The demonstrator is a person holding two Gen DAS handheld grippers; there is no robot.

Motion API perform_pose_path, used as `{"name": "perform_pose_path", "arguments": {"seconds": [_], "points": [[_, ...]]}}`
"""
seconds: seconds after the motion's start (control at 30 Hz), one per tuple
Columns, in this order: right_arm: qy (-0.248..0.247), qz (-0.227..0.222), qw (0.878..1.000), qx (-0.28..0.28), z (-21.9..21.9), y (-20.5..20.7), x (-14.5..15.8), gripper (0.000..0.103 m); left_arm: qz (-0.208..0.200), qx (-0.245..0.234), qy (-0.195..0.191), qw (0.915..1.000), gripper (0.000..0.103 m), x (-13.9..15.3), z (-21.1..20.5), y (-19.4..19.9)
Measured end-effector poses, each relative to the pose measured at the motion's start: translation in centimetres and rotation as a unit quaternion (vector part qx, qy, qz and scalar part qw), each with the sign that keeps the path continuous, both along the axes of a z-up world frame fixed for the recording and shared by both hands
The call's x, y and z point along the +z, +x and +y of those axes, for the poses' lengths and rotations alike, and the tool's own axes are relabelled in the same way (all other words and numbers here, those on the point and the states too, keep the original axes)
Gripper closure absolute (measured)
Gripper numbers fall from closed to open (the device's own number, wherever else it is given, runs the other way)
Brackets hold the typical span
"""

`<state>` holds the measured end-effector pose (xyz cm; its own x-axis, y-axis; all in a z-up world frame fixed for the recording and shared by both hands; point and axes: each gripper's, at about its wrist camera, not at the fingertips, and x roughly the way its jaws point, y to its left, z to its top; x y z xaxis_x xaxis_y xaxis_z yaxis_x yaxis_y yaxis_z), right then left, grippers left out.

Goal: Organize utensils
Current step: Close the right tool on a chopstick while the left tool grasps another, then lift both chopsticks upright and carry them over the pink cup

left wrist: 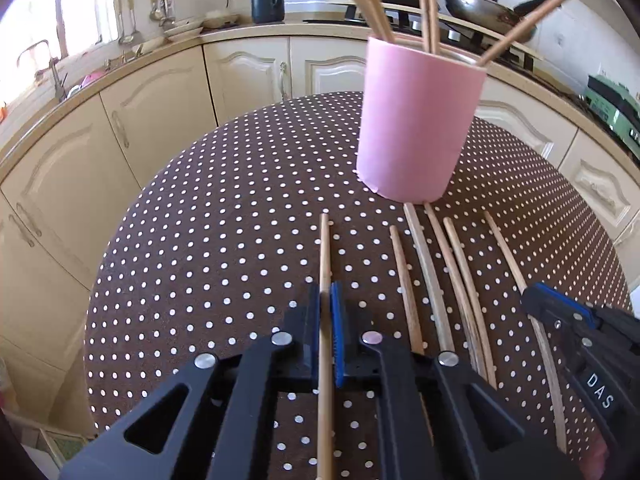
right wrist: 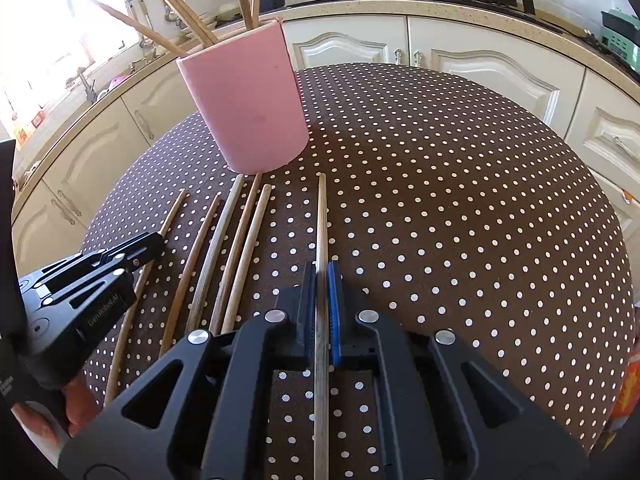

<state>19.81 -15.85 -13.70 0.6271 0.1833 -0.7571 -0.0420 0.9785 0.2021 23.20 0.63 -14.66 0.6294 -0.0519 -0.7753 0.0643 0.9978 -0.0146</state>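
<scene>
Clamping a single wooden chopstick each, both grippers sit low over a round table (left wrist: pixel 208 208) covered in brown cloth with white dots. In the left wrist view, the left gripper (left wrist: pixel 326 300) at bottom centre has its blue-padded jaws pressed together on the leftmost chopstick (left wrist: pixel 325 248), which runs straight up the frame from the bottom edge and ends short of the pink cup (left wrist: pixel 416 124). That cup stands upright in the upper right of this frame, with several chopsticks fanning out of its mouth. Below it, four loose chopsticks (left wrist: pixel 424 264) lie side by side on the cloth, the tips of the middle two reaching the cup's base. At the right edge the right gripper (left wrist: pixel 540 300) shows from the side, over the rightmost chopstick (left wrist: pixel 504 240).

In the right wrist view, the right gripper (right wrist: pixel 322 276) at bottom centre is likewise closed on its chopstick (right wrist: pixel 321 216), which points up the frame to just right of the pink cup (right wrist: pixel 248 108), now in the upper left. The loose chopsticks (right wrist: pixel 232 248) lie left of centre, and the left gripper (right wrist: pixel 158 240) comes in from the left edge with fingers of a hand (right wrist: pixel 76 404) under it. Cream kitchen cabinets (left wrist: pixel 160 120) curve around the table behind
</scene>
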Motion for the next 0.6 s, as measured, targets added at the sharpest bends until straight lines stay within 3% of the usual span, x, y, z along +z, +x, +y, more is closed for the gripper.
{"name": "perform_pose_path", "arguments": {"seconds": [0.4, 0.6], "points": [[0.014, -0.015, 1.000, -0.018, -1.5, -0.6, 1.0, 0.096, -0.023, 0.002, -0.036, 0.9991, 0.097, 0.7, 1.8, -0.3], [0.026, -0.037, 0.999, -0.029, -2.5, -1.1, 2.4, 0.096, -0.056, 0.035, -0.053, 0.9964, 0.097, 2.5, 3.2, -0.8]]}}
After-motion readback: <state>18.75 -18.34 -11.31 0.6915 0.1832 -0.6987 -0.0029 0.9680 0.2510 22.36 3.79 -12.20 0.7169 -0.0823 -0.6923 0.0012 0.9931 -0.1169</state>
